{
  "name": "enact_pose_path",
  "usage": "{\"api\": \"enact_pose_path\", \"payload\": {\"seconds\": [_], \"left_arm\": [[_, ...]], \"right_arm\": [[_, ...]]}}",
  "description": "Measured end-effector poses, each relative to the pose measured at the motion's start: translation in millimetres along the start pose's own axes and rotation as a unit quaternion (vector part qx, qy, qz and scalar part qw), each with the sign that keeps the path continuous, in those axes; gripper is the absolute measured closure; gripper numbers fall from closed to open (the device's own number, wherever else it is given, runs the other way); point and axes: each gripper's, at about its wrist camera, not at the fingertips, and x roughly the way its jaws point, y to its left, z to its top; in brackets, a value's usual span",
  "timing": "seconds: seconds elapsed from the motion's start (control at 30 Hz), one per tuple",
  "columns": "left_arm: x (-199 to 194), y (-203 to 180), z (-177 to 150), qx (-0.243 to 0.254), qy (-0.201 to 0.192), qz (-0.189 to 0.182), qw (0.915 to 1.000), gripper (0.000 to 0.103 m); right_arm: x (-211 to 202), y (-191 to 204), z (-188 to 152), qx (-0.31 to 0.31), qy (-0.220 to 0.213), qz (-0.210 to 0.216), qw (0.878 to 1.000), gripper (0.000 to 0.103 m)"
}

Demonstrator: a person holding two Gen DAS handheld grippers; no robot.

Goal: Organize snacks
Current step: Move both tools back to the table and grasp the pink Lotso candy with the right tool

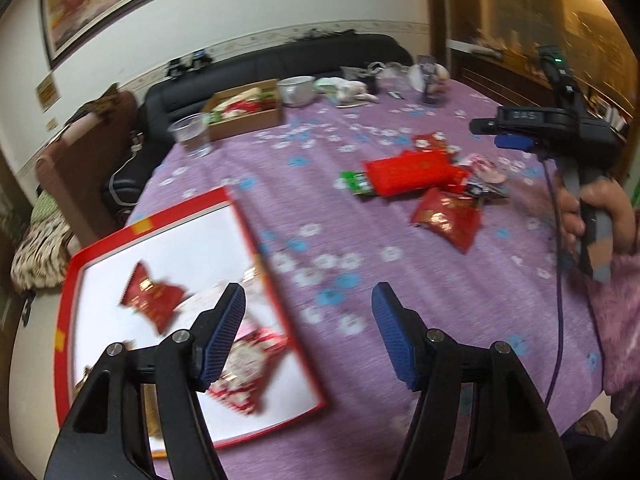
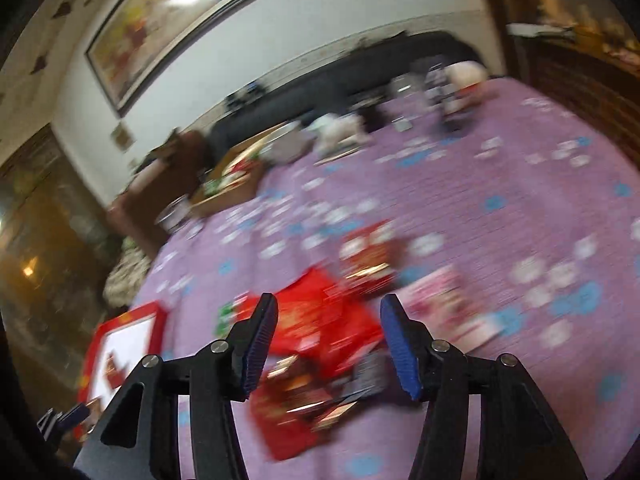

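A: Item, snack pile [image 1: 424,188]: where did it lie?
B: Mid-table, toward the right edge. The long red packet [image 2: 320,320] sat directly ahead of the right gripper [image 2: 328,340], long axis roughly crosswise to the jaws; jaws spread wide, holding nothing.
A: Left gripper [image 1: 308,332]?
B: Released too, empty, above the red-rimmed tray [image 1: 64,312] at the near left edge; farther from the pile.
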Motion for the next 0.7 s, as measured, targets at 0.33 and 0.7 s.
{"api": "enact_pose_path", "payload": {"seconds": [0.33, 0.7], "left_arm": [[46, -54, 48, 0.027, 0.021, -0.057, 0.9978, 0.028], [87, -82, 58, -0.046, 0.072, -0.1, 0.9914, 0.028]], "right_arm": [[21, -50, 3, 0.024, 0.022, -0.027, 0.999, 0.04], [51, -36, -8, -0.041, 0.058, -0.118, 0.99, 0.06]]}}
